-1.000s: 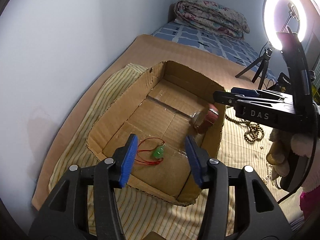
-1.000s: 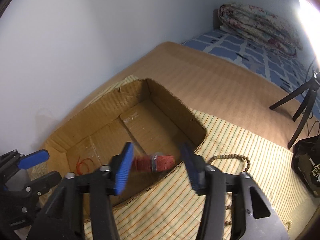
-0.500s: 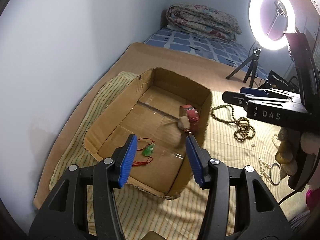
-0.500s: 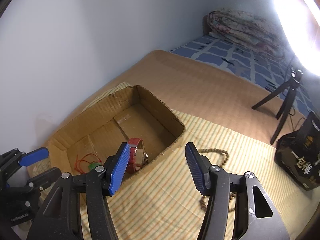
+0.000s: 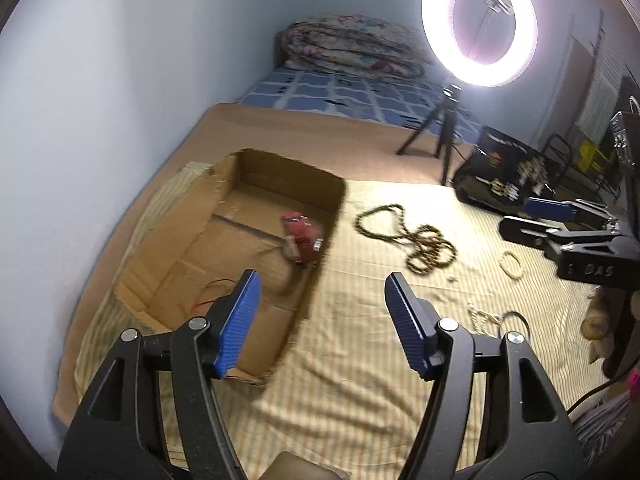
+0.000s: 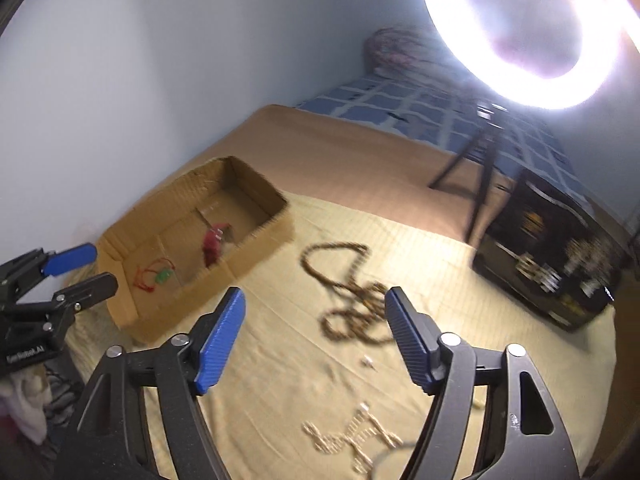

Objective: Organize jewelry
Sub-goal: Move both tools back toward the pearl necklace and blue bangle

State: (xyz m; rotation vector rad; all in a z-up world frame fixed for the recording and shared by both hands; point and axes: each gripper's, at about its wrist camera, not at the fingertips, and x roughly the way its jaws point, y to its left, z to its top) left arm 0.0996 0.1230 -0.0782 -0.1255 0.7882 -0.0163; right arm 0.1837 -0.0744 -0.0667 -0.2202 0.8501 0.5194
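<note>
With both the left hand-held gripper (image 5: 322, 322) and right hand-held gripper (image 6: 314, 338) released and empty, you risk snagging only one loop of the tangled bead necklace (image 6: 352, 300), dragging it across the striped cloth (image 6: 280, 380).

Matt corrugated cardboard box (image 5: 256, 184), striped woven cloth (image 5: 360, 344), ribbed blue plastic pads (image 5: 240, 320)

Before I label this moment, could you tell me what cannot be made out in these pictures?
- Green pendant: hidden in the left wrist view behind the left gripper's finger.
- Red item in the cardboard box: motion-blurred in both views.
- Pale chain: blurred, cut off by the right gripper.
</note>
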